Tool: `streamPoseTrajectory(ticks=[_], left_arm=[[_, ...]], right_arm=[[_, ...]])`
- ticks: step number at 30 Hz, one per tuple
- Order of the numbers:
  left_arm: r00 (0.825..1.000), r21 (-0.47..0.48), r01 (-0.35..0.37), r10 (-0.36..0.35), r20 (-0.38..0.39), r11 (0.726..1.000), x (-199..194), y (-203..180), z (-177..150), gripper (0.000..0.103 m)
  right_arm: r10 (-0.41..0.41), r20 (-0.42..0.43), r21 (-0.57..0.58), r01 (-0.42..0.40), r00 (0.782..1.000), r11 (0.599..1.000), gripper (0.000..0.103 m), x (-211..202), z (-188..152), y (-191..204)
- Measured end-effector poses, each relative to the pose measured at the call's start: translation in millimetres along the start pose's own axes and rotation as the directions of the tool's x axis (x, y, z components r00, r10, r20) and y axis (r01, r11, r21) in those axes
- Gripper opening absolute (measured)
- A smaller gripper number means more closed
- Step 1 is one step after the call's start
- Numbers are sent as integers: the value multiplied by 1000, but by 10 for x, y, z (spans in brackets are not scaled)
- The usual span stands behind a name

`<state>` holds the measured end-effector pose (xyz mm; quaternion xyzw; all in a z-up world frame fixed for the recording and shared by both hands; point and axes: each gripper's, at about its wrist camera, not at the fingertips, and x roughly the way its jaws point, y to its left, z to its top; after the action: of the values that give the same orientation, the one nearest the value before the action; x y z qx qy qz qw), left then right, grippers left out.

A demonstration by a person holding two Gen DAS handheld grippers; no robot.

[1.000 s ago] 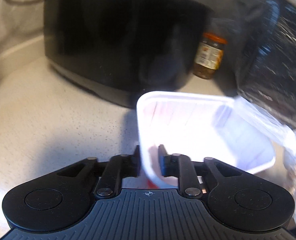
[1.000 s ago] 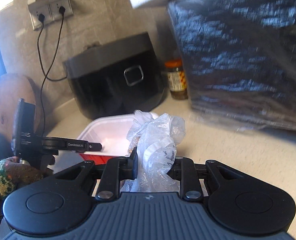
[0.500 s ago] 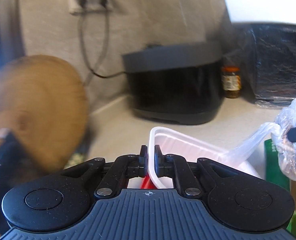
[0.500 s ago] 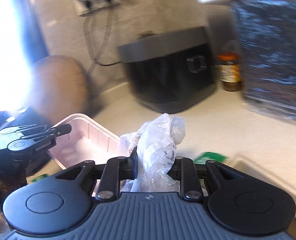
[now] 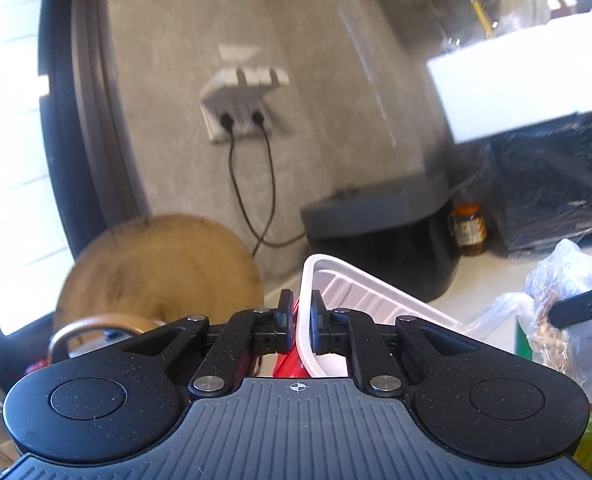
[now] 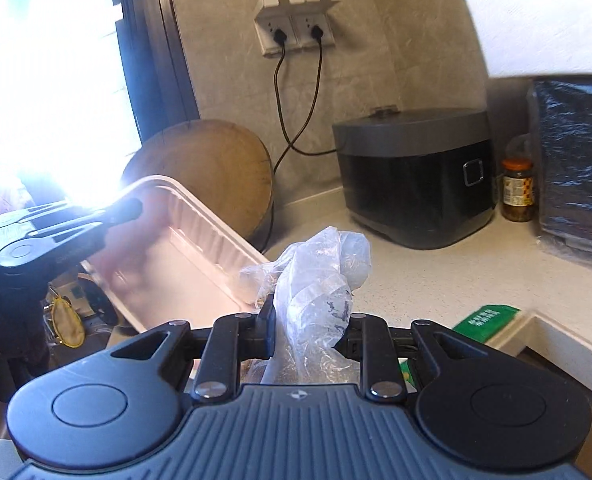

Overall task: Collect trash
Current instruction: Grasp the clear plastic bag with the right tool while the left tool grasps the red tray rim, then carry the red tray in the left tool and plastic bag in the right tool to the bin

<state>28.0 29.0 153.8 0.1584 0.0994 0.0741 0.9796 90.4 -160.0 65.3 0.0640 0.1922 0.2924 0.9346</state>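
White plastic is what the left gripper (image 5: pixel 297 322) holds: its jaws are pressed together on the thin rim of a shallow tray (image 5: pixel 359 300), which hangs in the air, tilted, away from the counter (image 6: pixel 435 280). The grip is only on one edge, so I judge the tray can swing or slip out if the hand turns quickly. The wall is thin and can also bend under the pads. The tray looks empty in the right wrist view; I see only its ribbed inside. Something red (image 5: pixel 290 364) shows under it, close to the gripper, but I cannot tell what it is.

The right gripper (image 6: pixel 307 328) is clamped on a crumpled clear plastic bag (image 6: pixel 319 280). The bag is soft and bunched, so a loose fold could pull free. It seems to have some brownish bits inside, and these could fall out if the bag opens downward. The bag lies very near the tray edge, and the two pieces could catch on each other.

A little further, a green packet (image 6: pixel 487 318) lies at the counter edge, not yet collected.

Near the wall stand a round wooden board (image 6: pixel 204 168), a dark rice cooker (image 6: pixel 415 184) with its lid closed, and a small jar (image 6: pixel 517 190) with an orange lid and dark contents.
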Motion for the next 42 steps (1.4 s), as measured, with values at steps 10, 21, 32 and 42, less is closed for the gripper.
streamPoseTrajectory(ticks=[10, 21, 32, 42], left_arm=[[987, -73, 84, -73, 143, 994, -695, -391, -161, 12], [926, -107, 361, -343, 156, 926, -805, -1318, -417, 12], [894, -86, 430, -437, -97, 899, -215, -2266, -1308, 12], [754, -168, 447, -471, -458, 879, 733, -3055, -2514, 12]], right_arm=[[-91, 162, 28, 87, 983, 996, 22, -870, -270, -304], [-346, 146, 110, 333, 927, 937, 22, -1560, -819, -969], [-486, 37, 138, 477, 873, 868, 22, -1474, -1462, -1486], [-448, -231, 178, 491, 864, 853, 22, -571, -2167, -2115]])
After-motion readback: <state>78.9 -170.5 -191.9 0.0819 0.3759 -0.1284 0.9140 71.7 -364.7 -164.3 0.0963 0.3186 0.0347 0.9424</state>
